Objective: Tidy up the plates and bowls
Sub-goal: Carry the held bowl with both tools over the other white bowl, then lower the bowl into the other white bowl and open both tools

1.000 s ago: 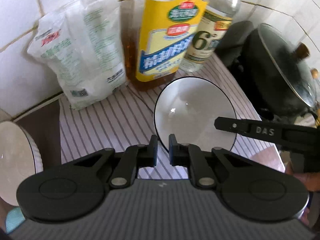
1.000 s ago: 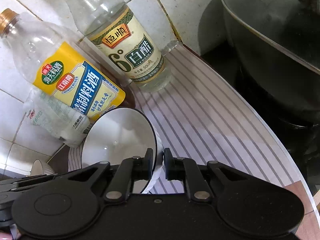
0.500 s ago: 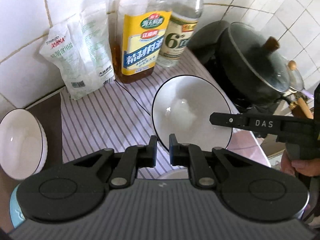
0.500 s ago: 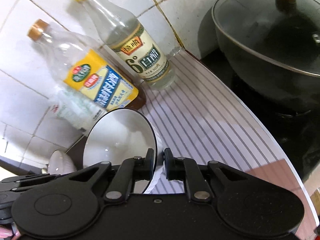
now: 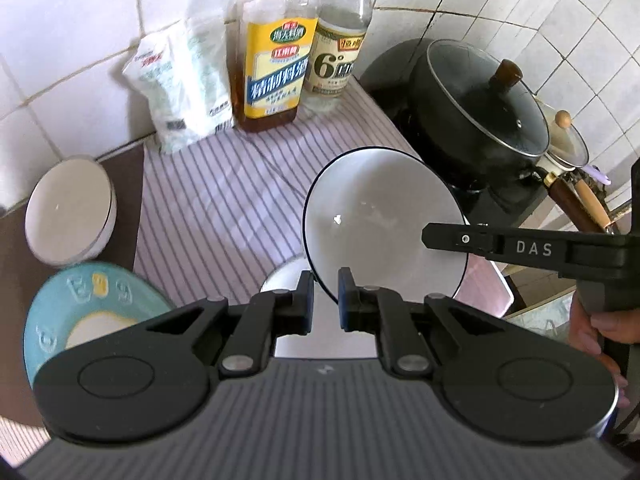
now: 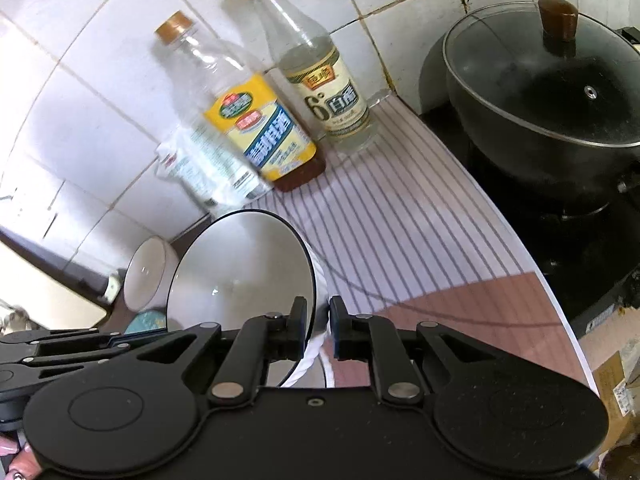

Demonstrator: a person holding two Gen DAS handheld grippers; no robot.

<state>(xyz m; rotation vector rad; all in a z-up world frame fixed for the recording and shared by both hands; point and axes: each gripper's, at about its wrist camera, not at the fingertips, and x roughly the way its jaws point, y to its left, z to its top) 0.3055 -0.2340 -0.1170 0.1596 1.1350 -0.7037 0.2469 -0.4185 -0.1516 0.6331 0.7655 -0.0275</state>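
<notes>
A white bowl with a dark rim (image 5: 380, 224) is held up above the striped cloth (image 5: 224, 192), tilted. My left gripper (image 5: 323, 300) is shut on its near rim. My right gripper (image 6: 318, 334) is shut on the rim of the same bowl (image 6: 236, 276) from the other side; one of its fingers (image 5: 460, 238) crosses the bowl in the left wrist view. A second white bowl (image 5: 70, 210) stands at the left on the brown counter, also in the right wrist view (image 6: 146, 276). A light blue plate (image 5: 84, 312) lies in front of it.
A white bag (image 5: 180, 88), a yellow-labelled bottle (image 5: 272, 64) and a vinegar bottle (image 5: 340, 52) stand against the tiled wall. A black pot with a glass lid (image 5: 480, 108) sits on the stove at the right. Another white dish (image 5: 284, 276) shows below the held bowl.
Both grippers have lifted the bowl up and drawn it back from the wall. The bottles look farther off, and the blue plate has come into the left wrist view.
</notes>
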